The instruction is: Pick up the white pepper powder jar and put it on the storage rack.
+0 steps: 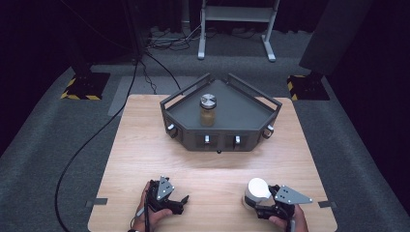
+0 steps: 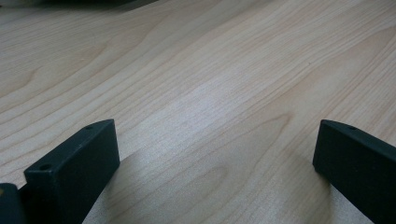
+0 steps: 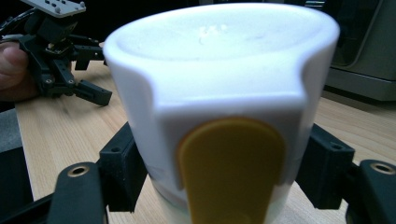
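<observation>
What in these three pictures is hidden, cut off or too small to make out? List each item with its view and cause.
- White container: base cut off by the right gripper view's bottom edge.
- Jar in the grey tray: contents too small in the high view.
- Left gripper: jaw roots cut off by its own view's bottom edge.

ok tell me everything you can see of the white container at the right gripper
The white container is a round, smooth, plastic-looking tub with a white lid that has a thick rim and a shallow recessed top. A yellow rounded tab sits on the side facing the camera. It stands upright on the wooden table at the near right, between the jaws of the right gripper, which press both its sides.
</observation>
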A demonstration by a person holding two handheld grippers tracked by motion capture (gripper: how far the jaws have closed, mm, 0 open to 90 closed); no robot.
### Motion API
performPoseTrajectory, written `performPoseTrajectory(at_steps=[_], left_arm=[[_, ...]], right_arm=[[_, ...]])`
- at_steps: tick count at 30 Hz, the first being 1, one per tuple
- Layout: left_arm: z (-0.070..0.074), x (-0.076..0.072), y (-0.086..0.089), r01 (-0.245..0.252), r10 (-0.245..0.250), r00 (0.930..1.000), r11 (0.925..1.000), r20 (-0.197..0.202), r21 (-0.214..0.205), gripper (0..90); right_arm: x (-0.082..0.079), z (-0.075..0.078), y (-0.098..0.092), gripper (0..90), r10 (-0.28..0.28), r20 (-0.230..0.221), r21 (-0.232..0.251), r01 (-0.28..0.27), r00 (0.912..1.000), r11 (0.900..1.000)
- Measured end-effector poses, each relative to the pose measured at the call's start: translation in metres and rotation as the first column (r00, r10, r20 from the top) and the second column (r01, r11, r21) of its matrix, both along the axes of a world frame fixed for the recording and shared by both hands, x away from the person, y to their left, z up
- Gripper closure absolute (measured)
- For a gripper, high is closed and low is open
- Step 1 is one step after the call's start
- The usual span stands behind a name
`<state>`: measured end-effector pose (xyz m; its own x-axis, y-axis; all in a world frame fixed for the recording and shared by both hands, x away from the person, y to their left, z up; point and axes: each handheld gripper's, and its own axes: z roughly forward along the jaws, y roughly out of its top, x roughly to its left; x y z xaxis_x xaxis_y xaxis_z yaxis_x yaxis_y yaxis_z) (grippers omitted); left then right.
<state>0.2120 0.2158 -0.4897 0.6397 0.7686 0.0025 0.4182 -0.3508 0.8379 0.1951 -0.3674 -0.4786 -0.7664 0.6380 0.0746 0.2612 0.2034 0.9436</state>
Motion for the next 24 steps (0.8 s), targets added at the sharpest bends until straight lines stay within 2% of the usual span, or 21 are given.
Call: performPoseTrajectory(at_steps=[5, 12, 16, 19, 24], left_arm=[[0.0, 0.0, 0.0, 0.001, -0.001, 1.0, 1.0, -0.001, 0.001, 0.4], [0.0, 0.0, 0.0, 0.001, -0.001, 1.0, 1.0, -0.001, 0.001, 0.4], [0.0, 0.0, 0.0, 0.001, -0.001, 1.0, 1.0, -0.001, 0.002, 0.4], [0.0, 0.0, 0.0, 0.002, -0.002, 1.0, 1.0, -0.001, 0.001, 0.4], [0.0, 0.001, 0.0, 0.004, -0.004, 1.0, 1.0, -0.001, 0.002, 0.4]], right_arm=[[-0.002, -0.001, 0.0, 29.2, -0.015, -0.001, 0.011, 0.015, 0.9999, 0.9998], [-0.01, 0.003, -0.001, 29.5, -0.077, 0.003, 0.039, 0.077, 0.997, 0.9963], [-0.012, 0.014, 0.0, 29.7, -0.121, 0.01, 0.052, 0.12, 0.9926, 0.9914], [-0.014, 0.026, 0.006, 29.8, -0.165, 0.04, 0.042, 0.163, 0.9855, 0.9857], [-0.008, 0.04, 0.011, 29.8, -0.211, 0.052, 0.062, 0.208, 0.9761, 0.9762]])
